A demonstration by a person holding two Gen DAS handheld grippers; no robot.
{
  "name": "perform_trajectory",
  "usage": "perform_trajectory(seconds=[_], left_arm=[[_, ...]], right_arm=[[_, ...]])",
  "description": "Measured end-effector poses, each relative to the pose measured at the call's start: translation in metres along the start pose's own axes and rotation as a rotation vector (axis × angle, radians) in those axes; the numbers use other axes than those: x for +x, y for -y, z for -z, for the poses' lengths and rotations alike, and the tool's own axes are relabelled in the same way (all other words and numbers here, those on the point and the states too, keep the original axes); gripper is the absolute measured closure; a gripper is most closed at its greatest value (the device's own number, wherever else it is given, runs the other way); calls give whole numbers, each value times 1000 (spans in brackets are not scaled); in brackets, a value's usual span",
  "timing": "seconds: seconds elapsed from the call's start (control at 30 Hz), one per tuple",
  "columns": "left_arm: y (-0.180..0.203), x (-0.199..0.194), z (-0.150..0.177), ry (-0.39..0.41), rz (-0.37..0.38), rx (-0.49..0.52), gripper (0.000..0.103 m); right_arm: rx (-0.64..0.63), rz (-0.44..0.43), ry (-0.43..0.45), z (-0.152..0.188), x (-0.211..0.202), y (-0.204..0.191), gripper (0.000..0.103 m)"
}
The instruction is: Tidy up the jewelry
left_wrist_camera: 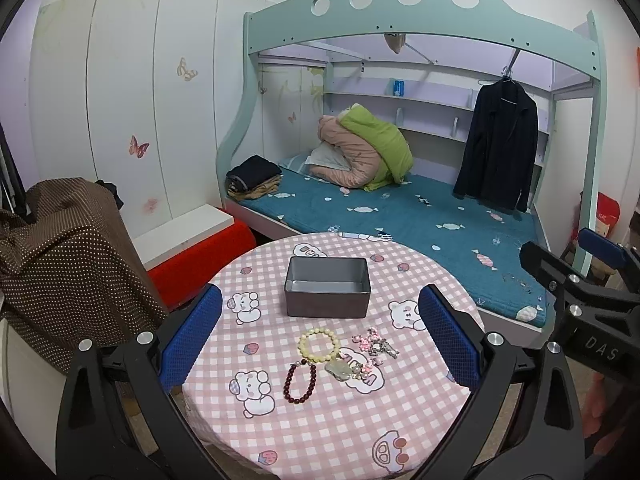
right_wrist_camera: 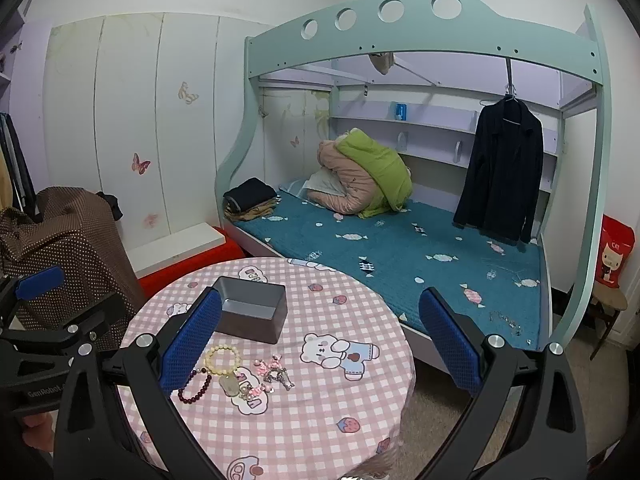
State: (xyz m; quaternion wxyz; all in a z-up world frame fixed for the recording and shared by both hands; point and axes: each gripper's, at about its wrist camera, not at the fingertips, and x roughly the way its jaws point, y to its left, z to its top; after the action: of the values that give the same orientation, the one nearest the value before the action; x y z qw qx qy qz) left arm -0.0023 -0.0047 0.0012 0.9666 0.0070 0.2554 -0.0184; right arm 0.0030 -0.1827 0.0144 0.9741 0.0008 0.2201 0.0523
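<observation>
A grey open metal box point(left_wrist_camera: 327, 286) point(right_wrist_camera: 251, 308) stands empty on the round table with a pink checked cloth point(left_wrist_camera: 320, 420) point(right_wrist_camera: 340, 392). In front of it lie a pale yellow bead bracelet point(left_wrist_camera: 319, 344) point(right_wrist_camera: 222, 358), a dark red bead bracelet point(left_wrist_camera: 300, 382) point(right_wrist_camera: 195, 388), a pale jade pendant point(left_wrist_camera: 337, 368) point(right_wrist_camera: 229, 385) and pink bead jewelry with a metal charm point(left_wrist_camera: 376, 346) point(right_wrist_camera: 276, 372). My left gripper point(left_wrist_camera: 320, 334) is open above the jewelry, holding nothing. My right gripper point(right_wrist_camera: 320, 340) is open and empty, to the right of the jewelry.
A bunk bed point(left_wrist_camera: 400, 208) with a teal mattress stands behind the table. A brown dotted cloth cover point(left_wrist_camera: 60, 256) and a red stool point(left_wrist_camera: 200, 256) are at the left. A dark jacket point(left_wrist_camera: 498, 144) hangs on the bed frame.
</observation>
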Motion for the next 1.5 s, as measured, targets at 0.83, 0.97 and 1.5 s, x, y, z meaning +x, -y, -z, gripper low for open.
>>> perform_trajectory(seconds=[0.83, 0.97, 1.5], left_arm=[[-15, 57, 19, -185, -3, -29, 5], [-22, 81, 27, -260, 0, -45, 5], [-69, 184, 83, -600, -5, -117, 6]], right_arm=[[22, -6, -188, 21, 63, 8, 8], [12, -8, -251, 31, 81, 10, 8], [-36, -45, -534, 71, 177, -22, 8]])
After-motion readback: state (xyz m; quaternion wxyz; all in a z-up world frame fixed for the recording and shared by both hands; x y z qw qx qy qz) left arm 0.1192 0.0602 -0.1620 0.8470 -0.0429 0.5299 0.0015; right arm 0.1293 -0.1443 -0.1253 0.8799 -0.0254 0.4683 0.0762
